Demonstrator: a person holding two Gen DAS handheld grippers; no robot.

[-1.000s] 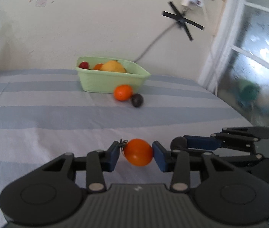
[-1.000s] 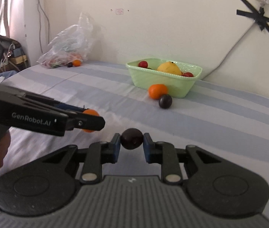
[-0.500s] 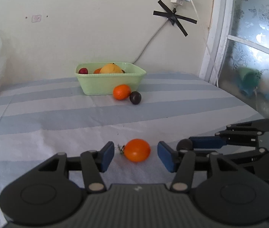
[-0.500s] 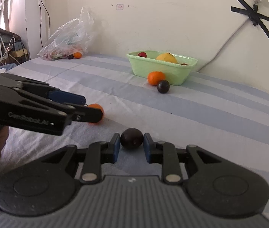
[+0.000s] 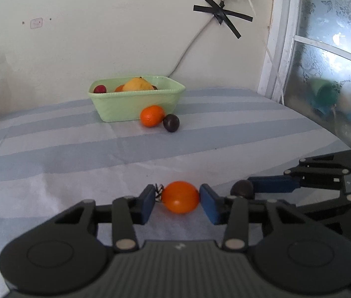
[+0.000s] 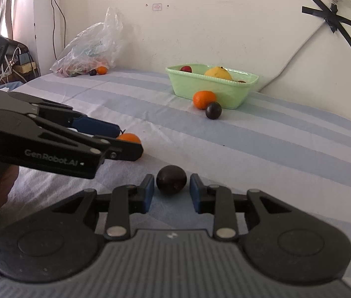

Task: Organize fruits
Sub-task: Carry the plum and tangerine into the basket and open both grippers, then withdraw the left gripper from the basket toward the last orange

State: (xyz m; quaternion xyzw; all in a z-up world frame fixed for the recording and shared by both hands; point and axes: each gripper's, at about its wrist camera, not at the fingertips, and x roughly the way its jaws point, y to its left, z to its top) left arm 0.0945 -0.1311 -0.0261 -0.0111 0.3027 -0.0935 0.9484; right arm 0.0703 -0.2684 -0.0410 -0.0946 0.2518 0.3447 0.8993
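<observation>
While the orange tomato (image 5: 180,197) lies on the striped cloth (image 5: 76,154) in the left wrist view, the left gripper (image 5: 177,200) brackets it with jaws parted, the right pad at its skin and a small gap on the stem side. Farther back, a green basin (image 5: 135,99) holds fruit, with an orange (image 5: 152,116) and a dark plum (image 5: 171,122) just before it.

In the right wrist view, the right gripper (image 6: 172,190) stands open around a dark fruit (image 6: 171,179) resting on the cloth, slim gaps either side.
</observation>
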